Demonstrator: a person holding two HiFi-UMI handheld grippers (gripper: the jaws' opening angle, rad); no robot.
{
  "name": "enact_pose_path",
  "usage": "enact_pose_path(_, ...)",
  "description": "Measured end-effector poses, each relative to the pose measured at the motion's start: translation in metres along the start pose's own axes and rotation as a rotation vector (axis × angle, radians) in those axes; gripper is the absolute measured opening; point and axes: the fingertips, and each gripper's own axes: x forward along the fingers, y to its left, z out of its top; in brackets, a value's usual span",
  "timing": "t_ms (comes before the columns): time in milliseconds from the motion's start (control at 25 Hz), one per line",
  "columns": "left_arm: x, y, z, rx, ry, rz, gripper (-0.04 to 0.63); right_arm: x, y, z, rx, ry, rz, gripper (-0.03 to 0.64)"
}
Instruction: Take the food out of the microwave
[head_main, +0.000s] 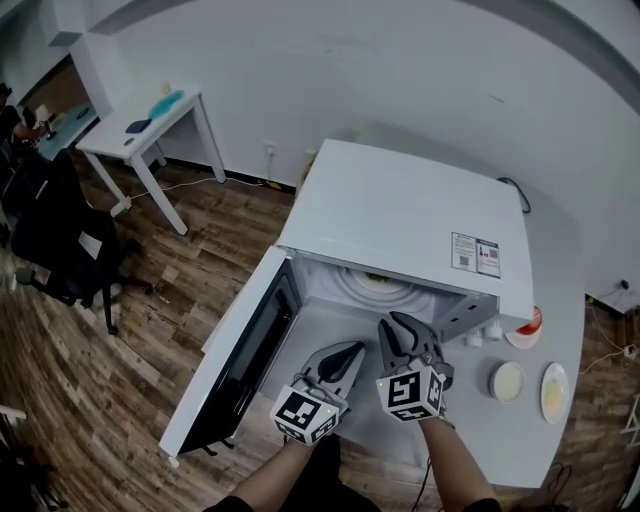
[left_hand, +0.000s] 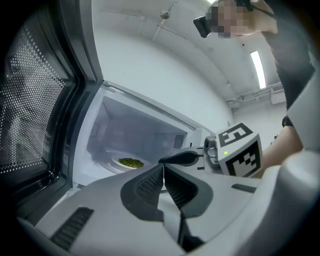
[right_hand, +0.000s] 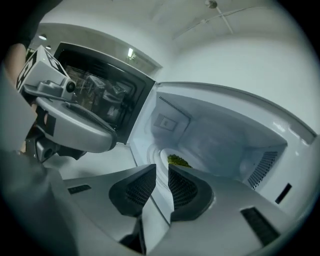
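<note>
The food, a heap of something green on a small white plate (left_hand: 131, 162), sits on the turntable deep in the open microwave (head_main: 400, 215), left of centre in my left gripper view and dead centre, just over the jaw tips, in my right gripper view. The door (head_main: 240, 350) hangs wide toward the lower left of the head view.

Both my tools are at the mouth of the cavity, neither touching the plate. My left gripper (left_hand: 163, 167) has its pads pressed together with nothing between them. My right gripper (right_hand: 161, 167) shows a narrow gap between its pads, also empty.

I judge this to be the reach-in, before any grasp. Next I need to spread the right jaws wider than the plate's rim, go in low over the turntable, pinch the near edge and draw the plate out level so that nothing spills.
</note>
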Motion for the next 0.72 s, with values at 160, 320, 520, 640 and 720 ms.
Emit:
enact_pose_path(160, -0.001, 0.009, -0.002, -0.001, 0.012, 0.026, 0.011, 0.016, -0.002, 0.004, -0.043, 0.022, 0.005, 0.058)
enact_pose_path(320, -0.003, 0.014, -0.006, -0.011, 0.020, 0.039, 0.011, 0.030, -0.005, 0.005, -0.045, 0.038, 0.004, 0.066)
enact_pose_path(520, -0.004, 0.026, -0.004, -0.032, 0.007, 0.062, 0.011, 0.047, -0.011, 0.000, -0.098, 0.094, 0.002, 0.075)
enact_pose_path(640, -0.004, 0.029, -0.002, -0.034, 0.000, 0.065, 0.011, 0.054, -0.015, -0.005, -0.152, 0.136, -0.001, 0.087)
enact_pose_path(720, -0.002, 0.032, -0.003, -0.041, -0.003, 0.070, 0.011, 0.059, -0.016, -0.009, -0.177, 0.166, 0.008, 0.091)
